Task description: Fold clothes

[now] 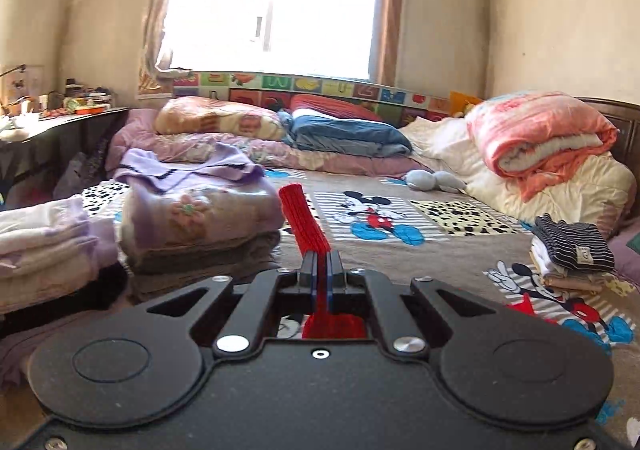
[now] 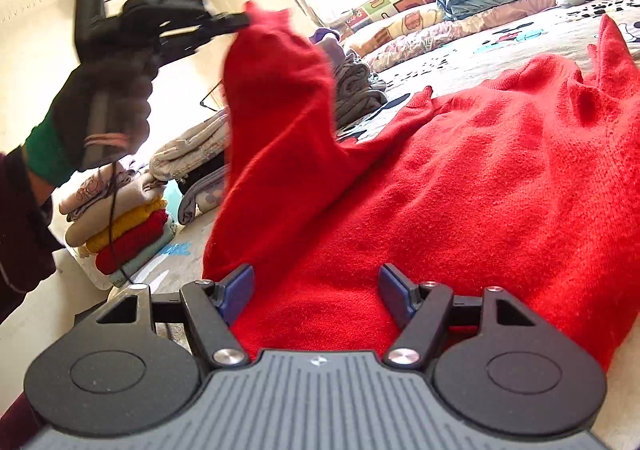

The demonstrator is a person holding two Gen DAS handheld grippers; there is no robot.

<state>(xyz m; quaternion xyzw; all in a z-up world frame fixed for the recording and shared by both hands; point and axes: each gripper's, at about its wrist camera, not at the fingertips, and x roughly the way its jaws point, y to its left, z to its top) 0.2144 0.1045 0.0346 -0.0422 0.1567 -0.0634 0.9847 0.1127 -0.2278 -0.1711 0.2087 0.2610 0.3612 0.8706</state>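
Left tongs (image 2: 246, 20) clamped on red knitted sweater's (image 2: 460, 190) sleeve cuff, lifted left of body. Right tongs (image 2: 316, 290) apart, resting astride hem, nearer the body.

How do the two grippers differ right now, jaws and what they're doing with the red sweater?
The left gripper is shut on the red sweater, pinching its sleeve cuff; the right gripper is open, gripping nothing. The left holds the sleeve lifted off the bed; the right sits low over the sweater's body. Both have blue pads.

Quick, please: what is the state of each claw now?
Left claw: closed on the red sweater cuff.
Right claw: open, over the sweater, holding nothing.
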